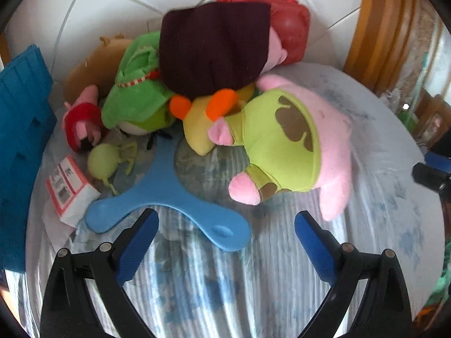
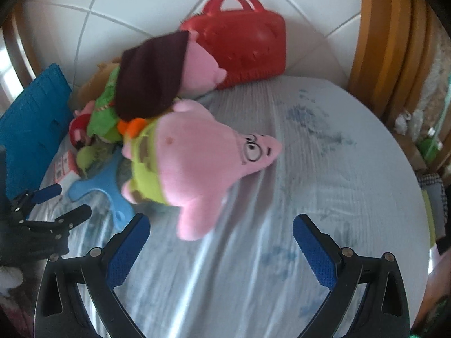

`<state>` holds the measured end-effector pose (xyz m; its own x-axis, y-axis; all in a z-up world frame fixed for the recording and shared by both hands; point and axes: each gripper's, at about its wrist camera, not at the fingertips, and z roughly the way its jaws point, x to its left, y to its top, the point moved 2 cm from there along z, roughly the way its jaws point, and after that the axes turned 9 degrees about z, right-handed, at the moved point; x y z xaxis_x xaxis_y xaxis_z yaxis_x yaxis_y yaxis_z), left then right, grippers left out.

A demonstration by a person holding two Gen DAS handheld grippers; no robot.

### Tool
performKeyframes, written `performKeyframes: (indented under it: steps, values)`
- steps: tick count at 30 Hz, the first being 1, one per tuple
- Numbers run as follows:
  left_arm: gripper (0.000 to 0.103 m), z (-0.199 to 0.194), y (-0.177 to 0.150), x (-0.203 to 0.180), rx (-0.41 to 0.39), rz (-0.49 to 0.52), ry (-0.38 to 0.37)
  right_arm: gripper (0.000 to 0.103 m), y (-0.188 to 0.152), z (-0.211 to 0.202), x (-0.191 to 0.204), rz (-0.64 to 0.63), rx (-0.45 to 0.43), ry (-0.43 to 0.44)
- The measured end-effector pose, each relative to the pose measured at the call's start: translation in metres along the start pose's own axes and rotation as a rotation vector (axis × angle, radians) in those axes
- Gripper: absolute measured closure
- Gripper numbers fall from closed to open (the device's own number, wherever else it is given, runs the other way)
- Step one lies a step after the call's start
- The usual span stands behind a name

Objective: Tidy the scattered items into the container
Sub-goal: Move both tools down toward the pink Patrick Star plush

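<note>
Over table (image 2: 282, 169), both tongs (image 1: 227, 226) (image 2: 221, 229) spread, empty.

Both wrist views look down close, sharing the pink plush (image 1: 332, 140)

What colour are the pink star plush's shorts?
Lime green with brown patches on the star plush, clearest in the left wrist view.

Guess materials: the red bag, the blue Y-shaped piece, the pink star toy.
Red bag: looks like moulded plastic, glossy, with raised dots and rigid loop handles. Blue Y-shaped piece: probably hard plastic, matte and flat, with smooth rounded edges and a dimple at one end. Pink star toy: plush fabric, fuzzy nap, soft stuffed shape, stitched eyes.
</note>
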<state>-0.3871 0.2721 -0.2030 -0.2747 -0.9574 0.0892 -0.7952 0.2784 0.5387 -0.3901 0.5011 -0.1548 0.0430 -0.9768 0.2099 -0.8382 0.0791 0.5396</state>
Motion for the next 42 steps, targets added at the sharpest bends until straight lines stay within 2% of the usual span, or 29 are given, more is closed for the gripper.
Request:
performKeyframes:
  steps: [6, 11, 17, 19, 22, 25, 29, 31, 33, 34, 35, 37, 38, 39, 42]
  values:
    - [0.005, 0.041, 0.004, -0.01, 0.042, 0.013, 0.034, 0.0, 0.031, 0.032, -0.03, 0.014, 0.027, 0.027]
    - [0.005, 0.071, 0.007, -0.01, 0.059, 0.003, 0.052, 0.0, 0.05, 0.06, -0.034, -0.009, 0.054, 0.045]
    - [0.005, 0.091, 0.012, -0.006, 0.064, -0.011, 0.042, 0.001, 0.035, 0.088, -0.024, -0.054, 0.172, 0.134]
    - [0.005, 0.093, 0.013, -0.007, 0.06, 0.004, 0.029, 0.001, 0.033, 0.093, -0.023, -0.057, 0.168, 0.138]
    - [0.005, 0.089, 0.013, -0.007, 0.05, 0.02, 0.009, 0.001, 0.046, 0.095, -0.036, 0.009, 0.126, 0.15]
    - [0.005, 0.086, 0.011, -0.01, 0.043, 0.016, -0.021, 0.011, 0.061, 0.098, -0.05, 0.033, 0.1, 0.129]
    - [0.005, 0.094, 0.009, -0.027, 0.067, 0.093, -0.004, 0.014, 0.067, 0.107, -0.059, 0.03, 0.105, 0.111]
    - [0.005, 0.098, 0.014, -0.025, 0.056, 0.065, 0.01, 0.014, 0.066, 0.109, -0.061, 0.028, 0.113, 0.118]
    - [0.014, 0.101, 0.021, -0.019, 0.043, 0.012, -0.027, 0.014, 0.064, 0.113, -0.062, 0.021, 0.121, 0.118]
    - [0.038, 0.101, 0.024, -0.019, 0.036, 0.0, -0.056, 0.014, 0.063, 0.113, -0.064, 0.022, 0.122, 0.116]
    - [0.046, 0.101, 0.026, -0.019, 0.038, -0.006, -0.074, 0.014, 0.063, 0.114, -0.067, 0.027, 0.12, 0.114]
    - [0.046, 0.102, 0.026, -0.02, 0.039, 0.004, -0.059, 0.012, 0.068, 0.114, -0.071, 0.045, 0.106, 0.128]
    - [0.046, 0.103, 0.025, -0.016, 0.041, -0.01, -0.058, 0.008, 0.072, 0.115, -0.074, 0.065, 0.105, 0.15]
    - [0.046, 0.105, 0.025, -0.012, 0.048, -0.025, -0.059, 0.003, 0.075, 0.116, -0.076, 0.08, 0.104, 0.168]
    - [0.046, 0.116, 0.024, 0.009, 0.091, -0.101, -0.043, 0.001, 0.081, 0.121, -0.073, 0.088, 0.1, 0.226]
